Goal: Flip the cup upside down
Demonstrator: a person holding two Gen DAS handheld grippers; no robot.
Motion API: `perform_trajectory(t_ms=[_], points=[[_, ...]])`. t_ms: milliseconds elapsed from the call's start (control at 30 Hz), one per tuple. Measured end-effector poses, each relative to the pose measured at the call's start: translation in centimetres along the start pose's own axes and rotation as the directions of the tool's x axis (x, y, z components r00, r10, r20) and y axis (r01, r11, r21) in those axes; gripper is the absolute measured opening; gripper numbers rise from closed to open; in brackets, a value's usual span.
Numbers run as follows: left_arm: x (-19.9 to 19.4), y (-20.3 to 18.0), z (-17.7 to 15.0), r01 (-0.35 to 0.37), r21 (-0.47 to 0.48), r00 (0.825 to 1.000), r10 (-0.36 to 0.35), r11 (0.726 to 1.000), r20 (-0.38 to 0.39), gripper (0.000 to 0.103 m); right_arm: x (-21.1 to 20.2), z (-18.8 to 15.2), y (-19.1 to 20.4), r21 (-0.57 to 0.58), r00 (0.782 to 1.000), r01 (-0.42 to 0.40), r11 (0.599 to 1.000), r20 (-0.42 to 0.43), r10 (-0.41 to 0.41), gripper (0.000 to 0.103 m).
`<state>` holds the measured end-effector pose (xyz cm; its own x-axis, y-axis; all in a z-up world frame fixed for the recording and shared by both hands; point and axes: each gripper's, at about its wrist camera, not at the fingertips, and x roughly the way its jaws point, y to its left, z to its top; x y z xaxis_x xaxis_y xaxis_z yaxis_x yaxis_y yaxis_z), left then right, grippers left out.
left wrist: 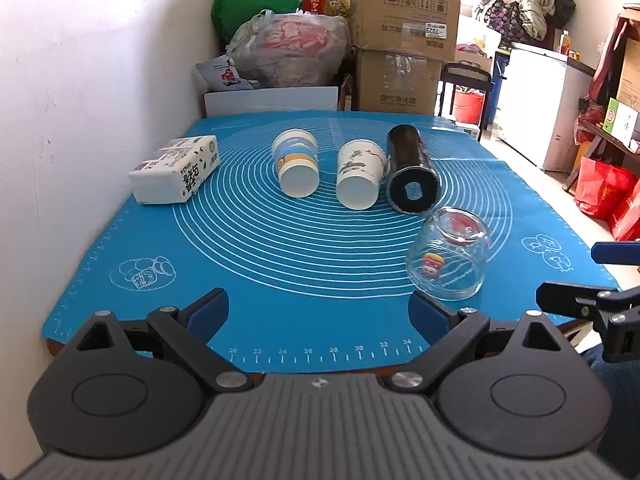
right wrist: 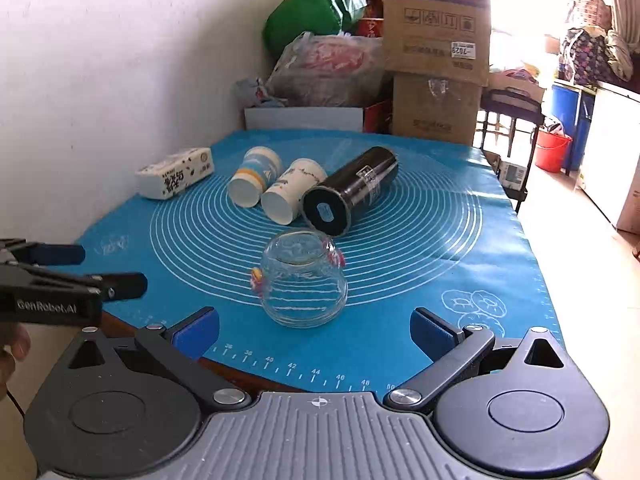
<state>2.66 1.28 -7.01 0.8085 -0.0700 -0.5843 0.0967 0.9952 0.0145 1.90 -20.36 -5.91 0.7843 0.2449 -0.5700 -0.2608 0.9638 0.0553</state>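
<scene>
- The glass cup (right wrist: 302,280) stands mouth-down on the mat (right wrist: 460,240), directly ahead of the right gripper (right wrist: 314,330), which is nearer.
- Both grippers are spread and empty; the left gripper (left wrist: 318,314) has the cup on its right.

The mat (left wrist: 280,312) is bright blue, printed with white concentric rings, ruler marks along its near edge and white doodles at its near corners; the glass cup (left wrist: 450,258) is clear with a small red-and-yellow cartoon figure. One paper cup (left wrist: 296,166) is white with blue and yellow bands; the other paper cup (left wrist: 360,176) is white with grey ink marks; the flask (left wrist: 410,176) is black with a blue sticker on its base; the carton (left wrist: 176,170) is white with black lettering.
</scene>
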Motion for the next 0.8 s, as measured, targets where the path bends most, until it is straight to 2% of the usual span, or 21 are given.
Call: perform_trajectory(t_ms=[800], points=[[-0.82, -1.15, -0.37, 0.005, 0.032, 1.000, -0.004, 0.999, -0.004, 0.096, -0.44, -0.69, 0.39, 0.030, 1.000, -0.019, 0.999, -0.017, 0.019, 0.103]])
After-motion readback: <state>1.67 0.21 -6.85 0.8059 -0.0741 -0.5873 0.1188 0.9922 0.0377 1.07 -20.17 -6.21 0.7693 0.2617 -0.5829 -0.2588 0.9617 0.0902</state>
